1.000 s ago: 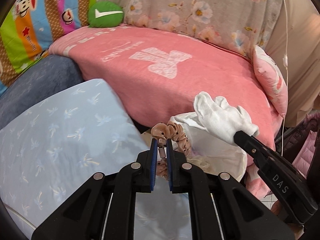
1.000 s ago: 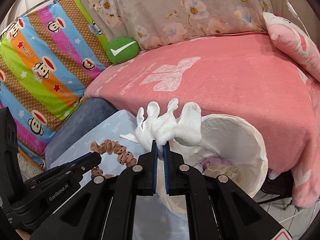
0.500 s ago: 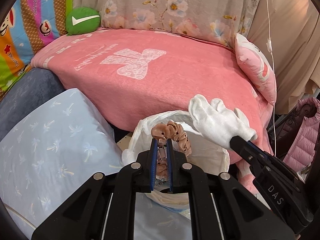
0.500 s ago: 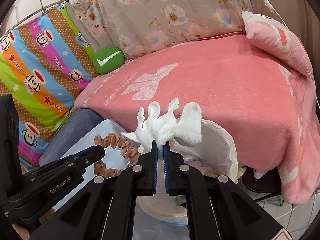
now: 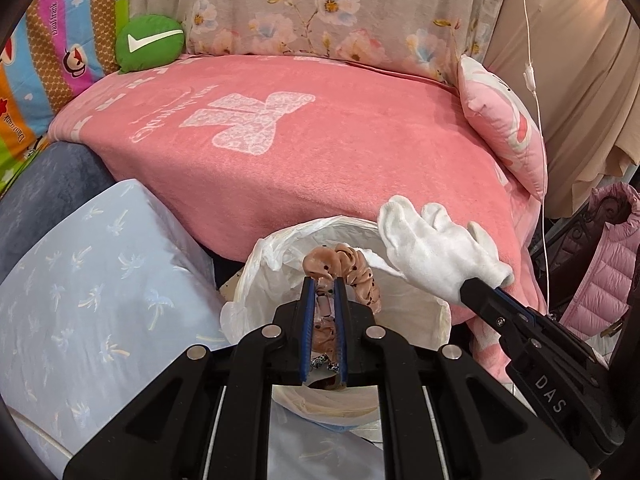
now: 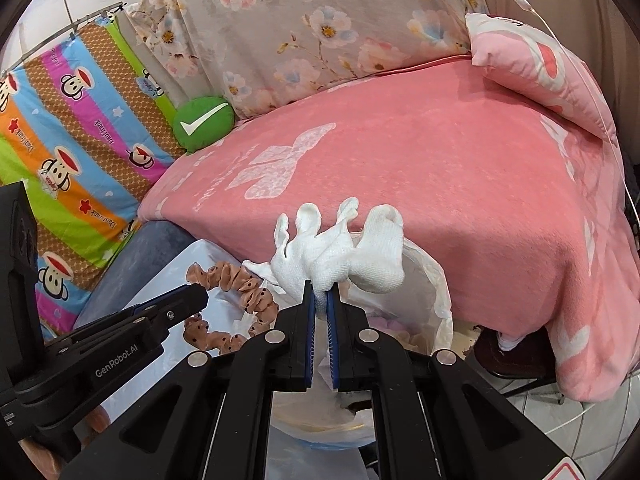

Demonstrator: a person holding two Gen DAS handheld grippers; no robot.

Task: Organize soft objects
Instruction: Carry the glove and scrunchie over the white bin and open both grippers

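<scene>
Bedspread, pink terry with a white bow motif (image 5: 280, 152), fills the upper field. Against earlier frames, the round white plastic-lined bin (image 5: 256, 276) has slid from 3 o'clock to dead centre under both tools: carry phase done, both loads now above the opening. Left gripper (image 5: 323, 292) clamped on the tan dotted fabric scrunchie (image 5: 352, 268), hanging over the bin. Right gripper (image 6: 321, 296) pinching the white knitted cotton glove (image 6: 340, 252) over the rim at 2 o'clock. Judgement: release into the bin comes next; neither item dropped yet.
</scene>
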